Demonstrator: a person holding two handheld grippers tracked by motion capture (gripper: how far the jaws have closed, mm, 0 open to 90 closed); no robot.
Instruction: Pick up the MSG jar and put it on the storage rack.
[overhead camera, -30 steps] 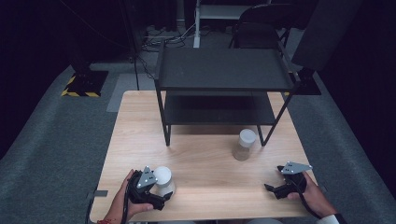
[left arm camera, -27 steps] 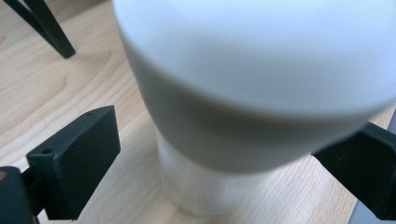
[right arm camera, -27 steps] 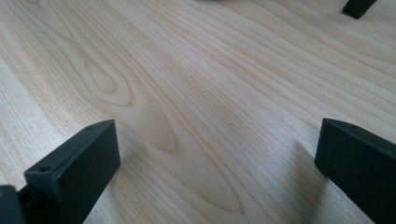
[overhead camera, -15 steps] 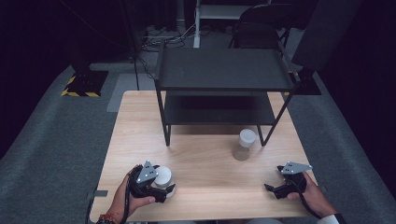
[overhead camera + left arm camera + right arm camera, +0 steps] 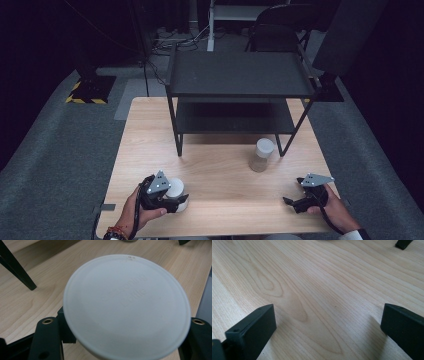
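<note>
A small jar with a white lid stands near the table's front left edge. My left gripper has just been closing its jaws on the jar, and they now press on its sides. In the left gripper view the round white lid sits between the two black jaws of the left gripper. My right gripper rests at the front right of the table, open; in the right gripper view its jaws stand wide apart over bare wood.
A second jar with a white lid stands upright by the front right leg of a black two-level rack at the back of the wooden table. Grey carpet surrounds the table.
The left gripper shifted a little right around the white-lidded jar and its jaws closed on it. The right gripper stayed where it was.
</note>
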